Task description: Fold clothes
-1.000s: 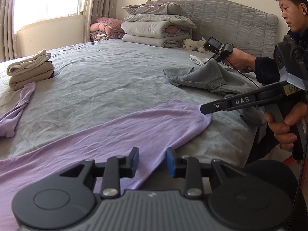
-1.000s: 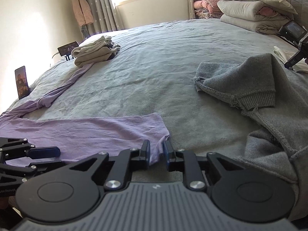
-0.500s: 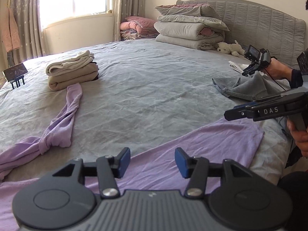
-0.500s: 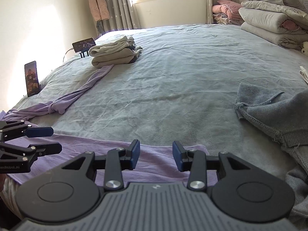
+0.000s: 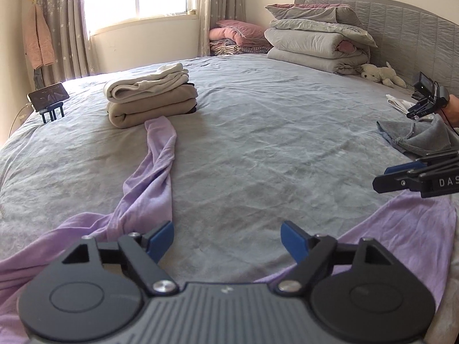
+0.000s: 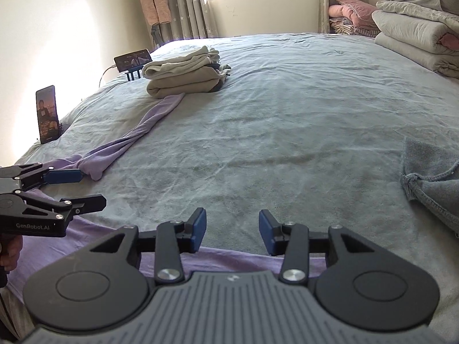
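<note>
A purple garment [image 5: 149,189] lies spread along the near edge of the bed, one twisted sleeve reaching up to a folded beige stack [image 5: 149,97]. My left gripper [image 5: 228,239] is open just above the sheet, nothing between its blue pads. My right gripper [image 6: 232,230] is open too, hovering over the garment's near hem [image 6: 229,261]. In the left wrist view the right gripper [image 5: 384,176] shows at the right edge above the purple cloth. In the right wrist view the left gripper [image 6: 83,190] sits by the sleeve's knotted end [image 6: 94,169].
A grey sweater [image 6: 430,189] lies crumpled at the bed's right side. Folded quilts [image 5: 315,46] and a plush toy [image 5: 378,74] are by the headboard. Two phones [image 6: 47,114] [image 6: 133,60] stand at the left edge. Another hand with a device [image 5: 427,97] reaches in from the right.
Both grippers' jaws have spread from nearly closed to wide open. Both views have swung left, bringing the folded stack and the sleeve toward the centre.
</note>
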Demonstrator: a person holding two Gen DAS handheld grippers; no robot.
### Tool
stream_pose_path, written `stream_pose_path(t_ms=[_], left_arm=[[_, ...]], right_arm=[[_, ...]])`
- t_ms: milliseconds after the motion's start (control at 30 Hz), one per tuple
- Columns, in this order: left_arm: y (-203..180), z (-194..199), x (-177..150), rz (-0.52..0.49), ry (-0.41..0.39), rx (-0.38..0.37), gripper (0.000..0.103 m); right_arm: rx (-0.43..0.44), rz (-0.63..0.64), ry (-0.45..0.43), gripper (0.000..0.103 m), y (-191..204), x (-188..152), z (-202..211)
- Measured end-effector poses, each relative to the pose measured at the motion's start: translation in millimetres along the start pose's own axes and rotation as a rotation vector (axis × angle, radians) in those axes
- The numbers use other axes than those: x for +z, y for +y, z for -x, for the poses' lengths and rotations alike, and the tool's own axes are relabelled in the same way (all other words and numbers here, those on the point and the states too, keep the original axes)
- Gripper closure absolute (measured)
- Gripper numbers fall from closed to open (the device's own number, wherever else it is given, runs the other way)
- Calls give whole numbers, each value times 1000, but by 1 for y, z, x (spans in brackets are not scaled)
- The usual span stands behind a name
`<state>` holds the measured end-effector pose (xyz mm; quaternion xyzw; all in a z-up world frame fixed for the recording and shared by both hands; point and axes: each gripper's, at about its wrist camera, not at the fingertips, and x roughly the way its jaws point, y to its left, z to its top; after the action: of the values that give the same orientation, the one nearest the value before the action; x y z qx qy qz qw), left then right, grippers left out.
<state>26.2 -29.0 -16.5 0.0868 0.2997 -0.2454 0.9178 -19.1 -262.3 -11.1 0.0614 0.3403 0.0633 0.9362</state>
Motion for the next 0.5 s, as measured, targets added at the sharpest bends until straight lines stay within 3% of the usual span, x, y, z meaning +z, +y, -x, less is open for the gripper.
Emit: stream_pose_path(t_ms=[367, 500], left_arm=[[8, -21, -12, 46, 43, -12, 1], [6, -23, -14, 37, 48, -1, 0]], right_arm=[[-30, 11, 34, 58, 16, 14, -40], [-36, 50, 31, 58, 29, 19, -51]])
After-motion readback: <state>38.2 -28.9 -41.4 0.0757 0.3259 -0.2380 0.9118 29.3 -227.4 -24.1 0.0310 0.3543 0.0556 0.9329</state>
